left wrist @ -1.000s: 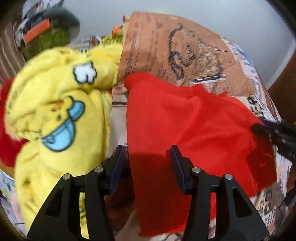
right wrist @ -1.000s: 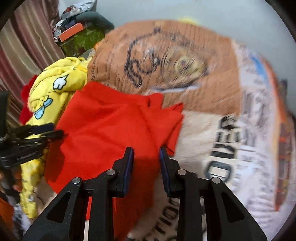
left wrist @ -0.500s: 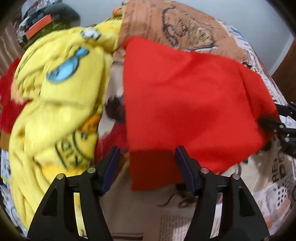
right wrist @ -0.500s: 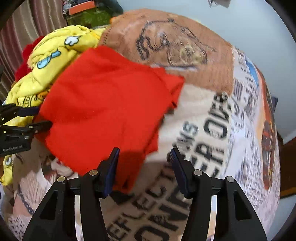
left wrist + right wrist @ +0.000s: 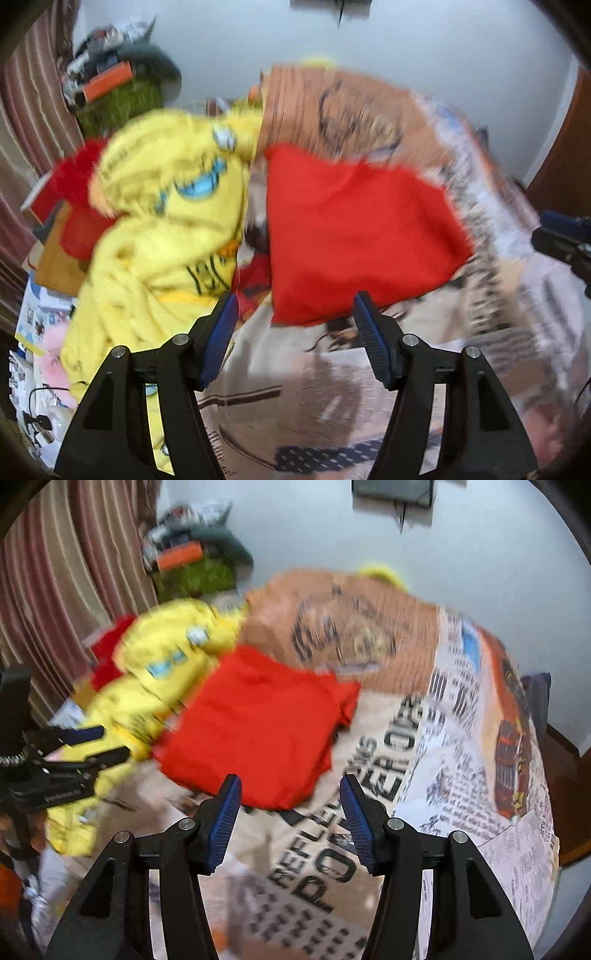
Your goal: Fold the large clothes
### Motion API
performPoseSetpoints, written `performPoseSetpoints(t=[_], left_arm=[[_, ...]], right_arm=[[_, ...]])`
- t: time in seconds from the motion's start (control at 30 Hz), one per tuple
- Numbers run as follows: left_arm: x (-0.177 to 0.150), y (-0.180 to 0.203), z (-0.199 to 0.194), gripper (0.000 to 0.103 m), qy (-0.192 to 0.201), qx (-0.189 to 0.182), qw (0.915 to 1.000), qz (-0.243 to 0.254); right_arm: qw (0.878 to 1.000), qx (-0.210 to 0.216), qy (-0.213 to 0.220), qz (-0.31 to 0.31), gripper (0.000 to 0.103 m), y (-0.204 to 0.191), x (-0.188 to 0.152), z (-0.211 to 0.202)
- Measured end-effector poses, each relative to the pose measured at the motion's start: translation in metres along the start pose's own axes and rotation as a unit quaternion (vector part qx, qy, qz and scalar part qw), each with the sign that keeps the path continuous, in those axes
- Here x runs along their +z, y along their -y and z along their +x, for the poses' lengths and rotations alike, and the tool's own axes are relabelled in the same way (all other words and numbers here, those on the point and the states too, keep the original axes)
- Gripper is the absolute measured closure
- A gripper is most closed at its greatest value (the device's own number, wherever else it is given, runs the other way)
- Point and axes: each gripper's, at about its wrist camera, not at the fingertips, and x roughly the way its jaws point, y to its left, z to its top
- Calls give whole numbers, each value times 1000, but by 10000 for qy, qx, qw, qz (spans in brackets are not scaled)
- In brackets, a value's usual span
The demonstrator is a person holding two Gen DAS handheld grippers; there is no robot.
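Note:
A folded red garment [image 5: 354,236] [image 5: 258,731] lies flat on the printed bed cover [image 5: 369,387] [image 5: 461,757]. My left gripper [image 5: 294,299] hangs above and just short of its near edge, jaws open with nothing between them. My right gripper [image 5: 289,779] is likewise open and empty, short of the garment's near right corner. Each gripper shows in the other's view: the right gripper [image 5: 565,240] at the right edge, the left gripper [image 5: 85,746] at the left edge. Both views are motion-blurred.
A crumpled yellow cartoon-print garment [image 5: 159,221] [image 5: 162,653] lies left of the red one, with more red cloth [image 5: 74,192] behind it. A brown cushion with a drawn face [image 5: 351,114] sits beyond. A striped curtain [image 5: 55,590] and a cluttered green pile [image 5: 122,92] stand at the left.
Both grippers let go of the red garment, opened, and pulled back and up. The garment now lies folded and flat on the bed, farther from both grippers.

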Motion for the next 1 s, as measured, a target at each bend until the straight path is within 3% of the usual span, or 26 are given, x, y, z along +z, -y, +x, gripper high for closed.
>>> performPoseSetpoints(t=[0.2,0.37,0.53,0.67,0.77,0.9,0.93,1.0], left_arm=[[13,24,-116,40,1227,-240,9921,137],[3,41,-201,39,2206,-409,9744,119],[-19,52,-256,39,2889,-450,9562,102],[-43,66,-285,39,3333,-272,9422,211],[-53,71,-295,33,3478,-156,9372,182],[-66,73,-303,7,3638,-56,9314,104],[-69,73,-305,5,3659,-73,9306,94],[-71,74,-306,1,3673,-21,9300,95]], right_arm=[[9916,247,1260,125,52,-25,8,-106],[9753,129,2206,27,52,-50,-5,-179],[9579,-109,2866,-99,51,-73,-26,-221],[9483,-162,3168,-21,35,-85,-40,-236],[9439,-307,3287,61,26,-89,-47,-241],[9409,-587,3334,79,18,-91,-51,-240],[9412,-654,3315,72,17,-92,-51,-239],[9421,-726,3271,107,3,-92,-55,-239]])
